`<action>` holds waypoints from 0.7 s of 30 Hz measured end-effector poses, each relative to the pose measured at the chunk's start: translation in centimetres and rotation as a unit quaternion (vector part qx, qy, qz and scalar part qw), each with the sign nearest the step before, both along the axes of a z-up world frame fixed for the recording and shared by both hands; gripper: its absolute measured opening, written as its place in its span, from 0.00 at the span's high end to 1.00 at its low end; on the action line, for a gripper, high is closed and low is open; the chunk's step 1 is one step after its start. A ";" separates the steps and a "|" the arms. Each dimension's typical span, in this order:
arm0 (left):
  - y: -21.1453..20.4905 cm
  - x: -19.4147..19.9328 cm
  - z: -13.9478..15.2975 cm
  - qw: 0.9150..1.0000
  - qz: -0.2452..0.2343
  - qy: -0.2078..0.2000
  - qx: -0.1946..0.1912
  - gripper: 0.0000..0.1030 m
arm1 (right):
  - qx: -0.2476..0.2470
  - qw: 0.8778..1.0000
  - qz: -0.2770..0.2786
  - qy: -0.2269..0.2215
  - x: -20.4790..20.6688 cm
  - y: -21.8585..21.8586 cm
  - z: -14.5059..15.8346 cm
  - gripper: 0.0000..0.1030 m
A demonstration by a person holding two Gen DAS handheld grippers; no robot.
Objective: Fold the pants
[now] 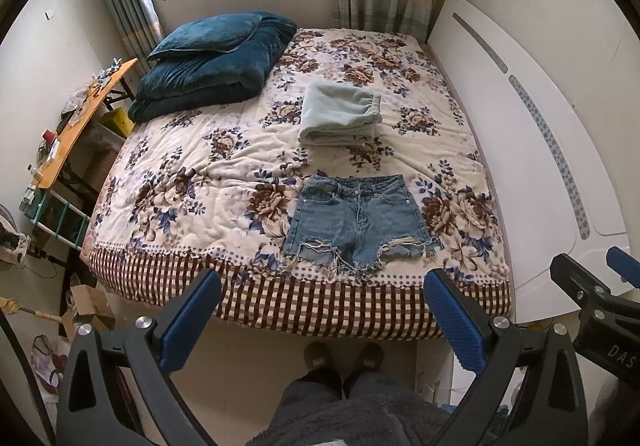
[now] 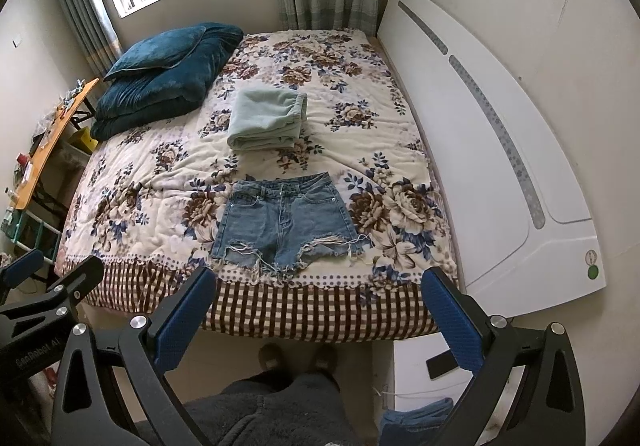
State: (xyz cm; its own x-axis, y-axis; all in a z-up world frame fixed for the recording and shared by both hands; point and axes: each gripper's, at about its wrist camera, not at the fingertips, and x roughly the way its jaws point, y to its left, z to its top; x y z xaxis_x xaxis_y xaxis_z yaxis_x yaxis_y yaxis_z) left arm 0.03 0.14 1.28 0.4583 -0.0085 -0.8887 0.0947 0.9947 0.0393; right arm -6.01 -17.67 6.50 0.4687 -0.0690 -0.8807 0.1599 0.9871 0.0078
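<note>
Blue denim shorts (image 1: 356, 220) with frayed hems lie flat and unfolded near the front edge of the floral bed, waistband away from me; they also show in the right wrist view (image 2: 282, 222). A folded pale green garment (image 1: 340, 114) lies behind them mid-bed, also seen in the right wrist view (image 2: 267, 120). My left gripper (image 1: 322, 286) is open and empty, held off the bed in front of the shorts. My right gripper (image 2: 320, 284) is open and empty, likewise in front of the bed edge. Each gripper shows at the edge of the other's view.
A folded dark teal quilt with a pillow (image 1: 212, 62) sits at the bed's far left. A white headboard (image 1: 532, 150) runs along the right side. An orange side table (image 1: 80, 118) with clutter stands left of the bed. My feet (image 1: 344, 358) stand on the floor below.
</note>
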 end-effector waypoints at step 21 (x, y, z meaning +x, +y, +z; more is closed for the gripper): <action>-0.4 0.6 0.8 1.000 0.001 -0.005 -0.001 0.00 | 0.004 1.000 -0.001 -0.004 -0.1 -0.1 0.5 0.00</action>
State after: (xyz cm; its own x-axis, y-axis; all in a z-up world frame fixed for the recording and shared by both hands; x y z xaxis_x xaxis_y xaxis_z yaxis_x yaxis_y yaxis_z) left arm 0.66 -0.27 2.12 0.4680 -0.0092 -0.8837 0.0932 0.9949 0.0390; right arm -6.08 -17.81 7.01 0.4760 -0.0635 -0.8772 0.1624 0.9866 0.0166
